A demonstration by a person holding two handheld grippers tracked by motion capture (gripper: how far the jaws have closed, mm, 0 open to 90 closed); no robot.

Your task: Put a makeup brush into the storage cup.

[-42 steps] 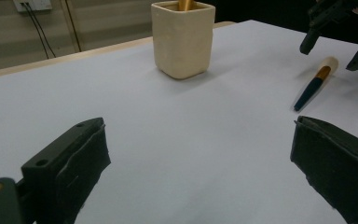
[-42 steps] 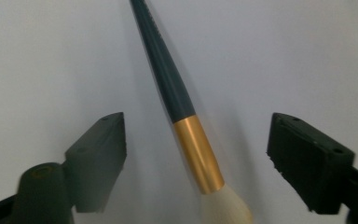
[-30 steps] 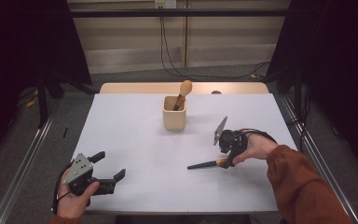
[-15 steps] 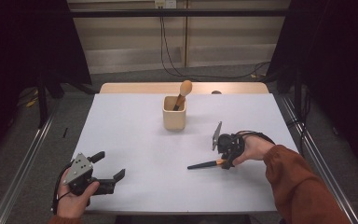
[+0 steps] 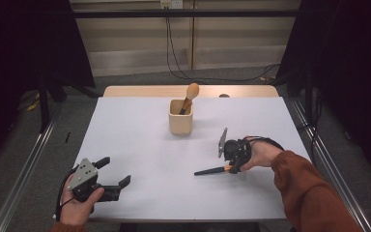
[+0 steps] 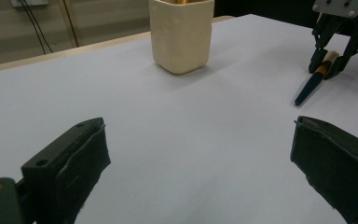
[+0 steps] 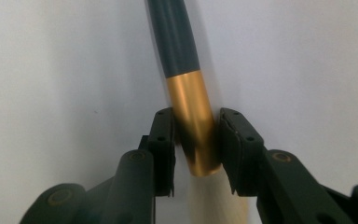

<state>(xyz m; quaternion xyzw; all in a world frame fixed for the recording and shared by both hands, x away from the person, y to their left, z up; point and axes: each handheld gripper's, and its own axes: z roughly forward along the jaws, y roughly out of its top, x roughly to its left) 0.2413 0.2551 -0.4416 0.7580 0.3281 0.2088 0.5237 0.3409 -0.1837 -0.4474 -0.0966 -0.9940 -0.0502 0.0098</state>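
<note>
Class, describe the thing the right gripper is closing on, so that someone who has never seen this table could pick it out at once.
Start at the white table and find the cream holder near its far middle. Nearer the person and to the right, a slim brush lies flat, its brass collar between the jaws of the right gripper, which have just been closing. Unlike the wooden-handled tool standing in the holder, it has a dark handle and lies down.

White table (image 5: 140, 130) bears beige cup (image 5: 180, 117) and brush (image 5: 211, 170).

Toward the far middle of the white surface (image 5: 140, 125): a cream square-sided holder (image 5: 180, 117), a wooden round-headed utensil (image 5: 190, 95) leaning inside. Near right of it, flat on the surface: a dark-handled brush with a brass ferrule (image 5: 214, 170). Near left corner: left gripper (image 5: 113, 181).
</note>
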